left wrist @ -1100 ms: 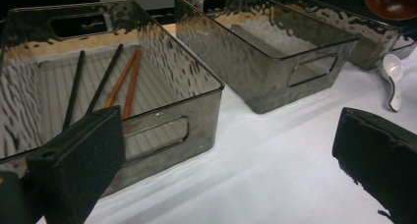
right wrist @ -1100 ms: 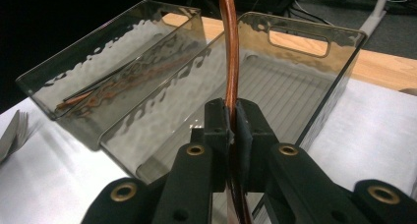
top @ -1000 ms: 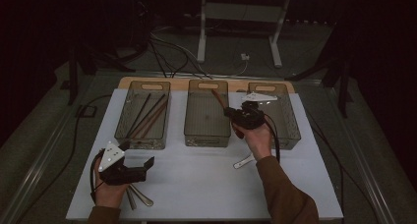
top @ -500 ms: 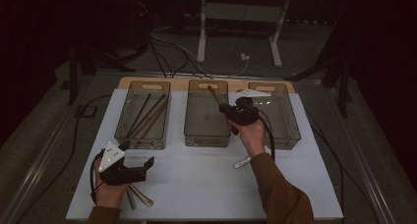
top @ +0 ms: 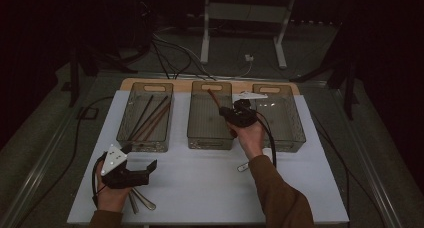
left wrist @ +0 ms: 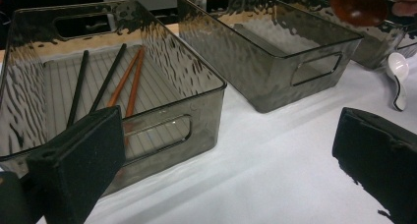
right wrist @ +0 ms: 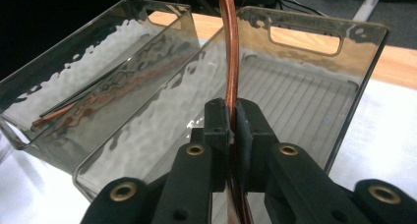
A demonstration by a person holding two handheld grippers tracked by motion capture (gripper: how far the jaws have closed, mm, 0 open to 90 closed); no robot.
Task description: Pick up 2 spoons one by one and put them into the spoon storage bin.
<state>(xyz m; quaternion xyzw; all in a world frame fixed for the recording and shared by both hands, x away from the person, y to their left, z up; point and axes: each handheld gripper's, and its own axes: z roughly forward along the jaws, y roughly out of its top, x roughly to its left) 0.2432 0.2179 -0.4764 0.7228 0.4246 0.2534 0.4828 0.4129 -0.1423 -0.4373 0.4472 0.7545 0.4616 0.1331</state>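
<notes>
Three ribbed, translucent grey bins [top: 209, 133] line the white surface [top: 200, 178] in the high view; the right gripper [top: 231, 115] clamps a reddish-brown wooden spoon [top: 214, 98] over the middle bin. From the left gripper view, wide-open foam-padded jaws face the chopsticks [left wrist: 125, 81] in their bin. From the right gripper view, the spoon's slim glossy handle [right wrist: 230, 62] rises from tightly pinched jaws.

I see a white table [top: 200, 188] carrying three smoky clear bins [top: 210, 115] in a row (a wooden board [top: 182, 83] beneath their far ends), a white spoon [top: 243, 166], and metal cutlery [top: 142, 202] near me.
</notes>
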